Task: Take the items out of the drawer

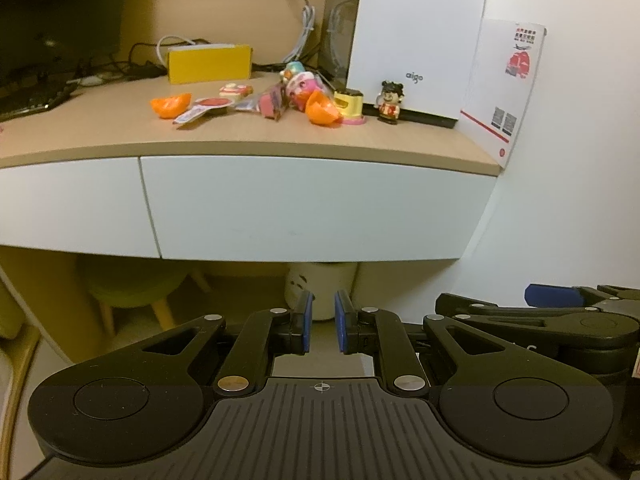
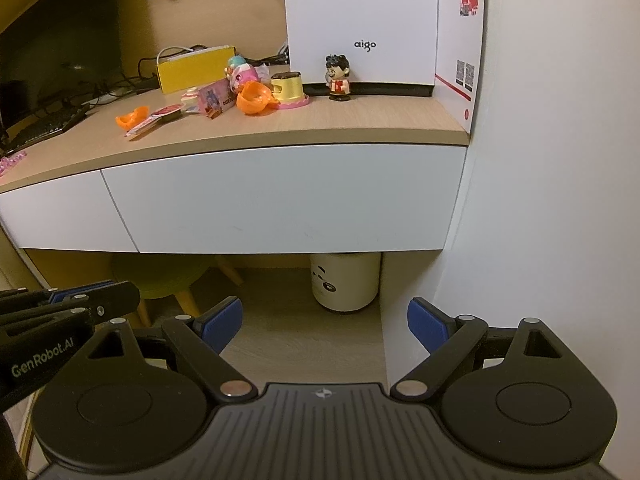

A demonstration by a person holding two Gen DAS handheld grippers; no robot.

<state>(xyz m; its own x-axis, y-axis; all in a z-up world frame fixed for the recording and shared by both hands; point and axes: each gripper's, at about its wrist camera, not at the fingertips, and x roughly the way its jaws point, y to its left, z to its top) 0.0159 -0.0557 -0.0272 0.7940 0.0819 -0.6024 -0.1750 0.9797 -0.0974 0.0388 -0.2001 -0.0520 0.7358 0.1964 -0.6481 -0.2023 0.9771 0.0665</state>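
Observation:
The white drawer front (image 1: 312,208) (image 2: 280,200) under the wooden desktop (image 1: 100,120) is closed, so its contents are hidden. Small toys lie on the desk: two orange capsule halves (image 1: 170,105) (image 1: 322,111), a pink figure (image 1: 302,84), a yellow-and-pink cake toy (image 1: 349,106) and a small doll (image 1: 391,101). My left gripper (image 1: 324,322) hovers below and in front of the drawer, its blue pads (image 1: 307,322) almost together and holding nothing. My right gripper (image 2: 325,326) is beside it at the same height, wide open and empty.
A white bin (image 2: 346,284) and a green stool (image 2: 160,276) stand under the desk. A white wall (image 2: 540,200) closes the right side. At the back of the desk are a white aigo box (image 2: 360,20), a yellow box (image 1: 208,62), cables and a keyboard (image 1: 32,100).

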